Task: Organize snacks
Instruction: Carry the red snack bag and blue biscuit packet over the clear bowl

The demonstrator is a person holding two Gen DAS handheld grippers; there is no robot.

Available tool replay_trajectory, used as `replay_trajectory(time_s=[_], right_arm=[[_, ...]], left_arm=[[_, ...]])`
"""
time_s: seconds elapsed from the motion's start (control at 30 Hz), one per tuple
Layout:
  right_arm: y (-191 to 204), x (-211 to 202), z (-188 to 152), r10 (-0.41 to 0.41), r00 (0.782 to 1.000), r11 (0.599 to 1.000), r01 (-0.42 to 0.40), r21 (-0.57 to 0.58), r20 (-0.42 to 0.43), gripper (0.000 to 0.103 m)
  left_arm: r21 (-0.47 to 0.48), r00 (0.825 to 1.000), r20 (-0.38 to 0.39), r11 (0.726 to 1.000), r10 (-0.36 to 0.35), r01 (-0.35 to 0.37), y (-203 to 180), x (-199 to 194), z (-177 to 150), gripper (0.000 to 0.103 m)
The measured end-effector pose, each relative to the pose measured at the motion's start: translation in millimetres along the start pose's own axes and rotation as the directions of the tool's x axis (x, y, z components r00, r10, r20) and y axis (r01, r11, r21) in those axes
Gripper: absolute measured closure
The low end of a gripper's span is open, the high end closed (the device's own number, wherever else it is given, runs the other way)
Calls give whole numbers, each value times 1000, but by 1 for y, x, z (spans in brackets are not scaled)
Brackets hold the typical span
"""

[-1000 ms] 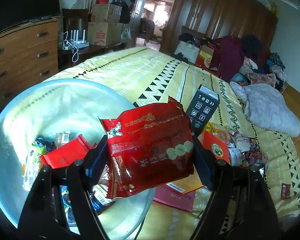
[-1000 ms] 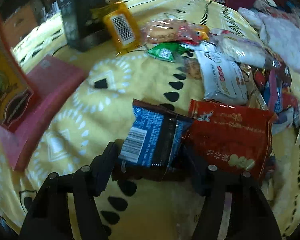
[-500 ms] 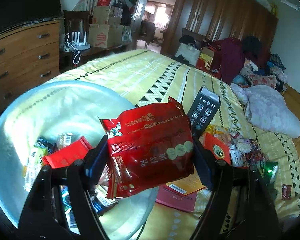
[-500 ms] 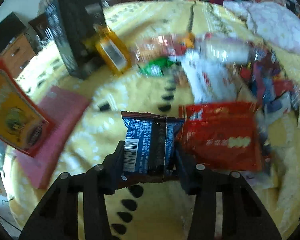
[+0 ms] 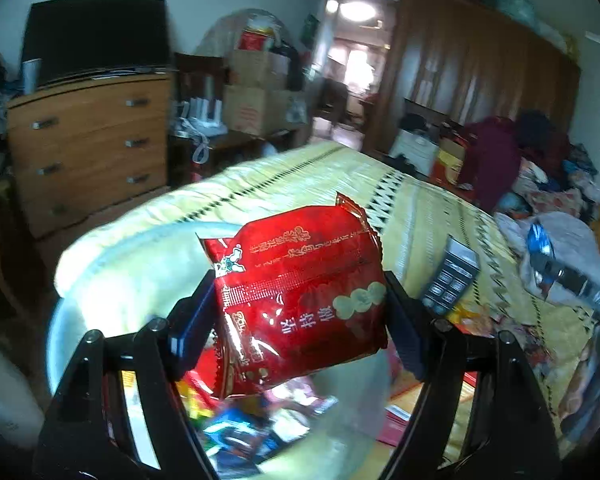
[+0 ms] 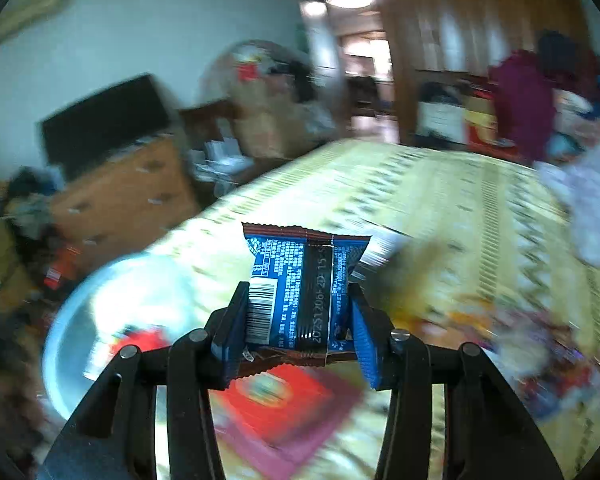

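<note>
your left gripper [image 5: 300, 312] is spread wide and clamped on the red snack bag [image 5: 300, 300], held over the clear round tub [image 5: 340, 432] of snacks on the yellow bed [image 5: 420, 208]. your right gripper [image 6: 296, 320] is pinched narrow on the blue snack packet [image 6: 300, 280]. a second ago that packet lay on the bed between wider jaws; now it is lifted clear, with the tub [image 6: 72, 320] off to its left.
</note>
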State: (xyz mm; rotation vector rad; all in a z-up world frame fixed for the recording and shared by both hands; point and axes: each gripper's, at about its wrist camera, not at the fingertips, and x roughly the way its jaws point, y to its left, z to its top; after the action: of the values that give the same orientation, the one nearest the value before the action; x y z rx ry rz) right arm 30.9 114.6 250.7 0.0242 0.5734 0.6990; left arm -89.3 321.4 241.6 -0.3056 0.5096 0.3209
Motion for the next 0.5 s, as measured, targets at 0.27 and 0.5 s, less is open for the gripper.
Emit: replay_trajectory(time_s=[0.27, 0.5], right_arm=[[119, 60, 22, 239, 963, 962, -252, -101, -125, 53], [164, 98, 9, 284, 934, 944, -311, -105, -217, 53]], left_arm=[[-22, 993, -13, 993, 118, -118, 29, 10, 2, 25], [-18, 988, -45, 989, 145, -146, 39, 22, -4, 25]])
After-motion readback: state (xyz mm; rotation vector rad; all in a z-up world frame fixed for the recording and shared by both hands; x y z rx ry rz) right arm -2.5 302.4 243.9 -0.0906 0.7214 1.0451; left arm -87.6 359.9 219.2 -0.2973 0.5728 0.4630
